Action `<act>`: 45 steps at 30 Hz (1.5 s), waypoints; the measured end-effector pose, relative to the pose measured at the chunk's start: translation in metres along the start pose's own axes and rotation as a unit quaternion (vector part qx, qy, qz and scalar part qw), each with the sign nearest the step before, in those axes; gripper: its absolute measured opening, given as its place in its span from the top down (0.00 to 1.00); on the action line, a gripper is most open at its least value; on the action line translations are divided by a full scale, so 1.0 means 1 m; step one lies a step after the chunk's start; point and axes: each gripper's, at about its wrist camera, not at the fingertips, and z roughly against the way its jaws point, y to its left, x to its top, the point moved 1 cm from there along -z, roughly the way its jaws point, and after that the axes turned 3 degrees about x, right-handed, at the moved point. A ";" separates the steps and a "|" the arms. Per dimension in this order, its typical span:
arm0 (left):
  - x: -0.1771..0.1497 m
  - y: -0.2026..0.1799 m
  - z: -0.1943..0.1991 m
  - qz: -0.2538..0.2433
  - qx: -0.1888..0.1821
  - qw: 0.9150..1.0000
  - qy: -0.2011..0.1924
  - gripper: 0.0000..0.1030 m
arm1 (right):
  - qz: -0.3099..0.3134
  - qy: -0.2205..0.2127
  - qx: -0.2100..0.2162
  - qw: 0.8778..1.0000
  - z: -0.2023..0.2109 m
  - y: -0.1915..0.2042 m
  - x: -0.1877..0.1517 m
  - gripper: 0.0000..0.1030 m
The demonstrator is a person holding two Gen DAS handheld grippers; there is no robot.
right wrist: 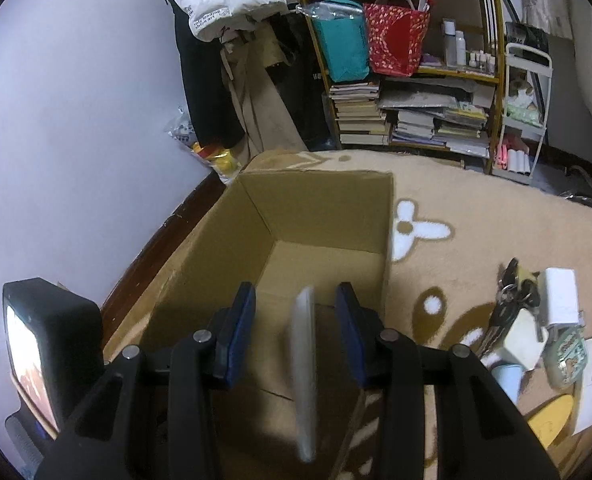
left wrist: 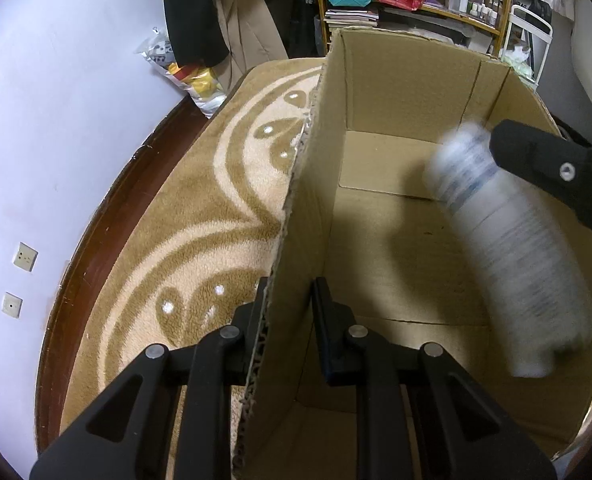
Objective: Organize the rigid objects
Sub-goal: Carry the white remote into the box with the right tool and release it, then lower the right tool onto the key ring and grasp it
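Note:
An open cardboard box [left wrist: 380,92] stands on a tan patterned rug; it also shows in the right wrist view [right wrist: 316,208]. My left gripper [left wrist: 290,300] is shut on the box's left wall [left wrist: 308,184], one finger on each side. My right gripper [right wrist: 294,300] is open above the box. A white bottle [left wrist: 508,248] is blurred in mid-air inside the box, below the right gripper's black finger [left wrist: 552,172]. In the right wrist view the bottle [right wrist: 304,372] hangs between the spread fingers, touching neither.
Keys [right wrist: 512,292], white boxes [right wrist: 562,296], a blue cup [right wrist: 506,376] and other small items lie on the rug [right wrist: 476,220] right of the box. A bookshelf [right wrist: 408,112] stands behind. A wall and dark baseboard [left wrist: 84,248] run along the left.

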 end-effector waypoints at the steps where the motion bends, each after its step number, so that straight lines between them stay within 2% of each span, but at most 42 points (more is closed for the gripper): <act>1: 0.000 0.000 0.000 0.000 0.000 1.000 -0.001 0.81 | 0.002 -0.004 0.000 1.000 0.003 -0.001 0.001 0.57; 4: 0.001 -0.001 -0.002 -0.002 0.003 1.000 0.002 0.82 | 0.006 -0.018 -0.005 1.000 0.016 -0.003 0.005 0.52; 6: 0.000 0.000 -0.001 -0.001 0.004 1.000 0.001 0.82 | 0.011 -0.031 -0.015 0.999 0.024 -0.006 0.010 0.35; 7: 0.001 0.000 -0.001 0.001 0.003 1.000 0.001 0.82 | 0.013 -0.036 -0.022 0.999 0.028 -0.009 0.013 0.32; 9: 0.001 0.001 -0.001 0.002 0.002 1.000 0.003 0.82 | 0.018 -0.046 -0.037 0.998 0.034 -0.017 0.018 0.17; 11: 0.001 0.001 -0.001 0.002 0.002 1.000 0.001 0.82 | 0.020 -0.056 -0.063 0.996 0.037 -0.029 0.023 0.05; 13: 0.001 0.000 0.000 0.001 0.003 1.000 0.001 0.82 | 0.018 -0.062 -0.081 0.995 0.039 -0.042 0.028 0.00; 20: -0.001 0.003 0.000 0.003 0.000 1.000 0.001 0.81 | 0.011 -0.043 -0.135 0.990 0.027 -0.102 0.033 0.00; 27: -0.002 0.000 0.001 0.001 0.006 1.000 -0.002 0.81 | -0.024 -0.014 -0.146 0.989 0.001 -0.151 0.019 0.00; 32: -0.001 -0.001 0.000 -0.003 0.009 1.000 -0.001 0.81 | -0.059 0.006 -0.142 0.988 -0.010 -0.171 0.009 0.00; 34: -0.001 -0.001 -0.001 -0.002 0.007 1.000 0.001 0.81 | -0.059 0.007 -0.142 0.988 -0.011 -0.173 0.008 0.04; 39: -0.002 -0.002 -0.003 -0.005 0.009 1.000 0.000 0.81 | -0.061 0.029 -0.132 0.989 -0.021 -0.179 0.006 0.21; 45: -0.002 -0.002 -0.003 -0.005 0.008 1.000 0.000 0.81 | -0.083 0.059 -0.137 0.985 -0.030 -0.189 -0.003 0.23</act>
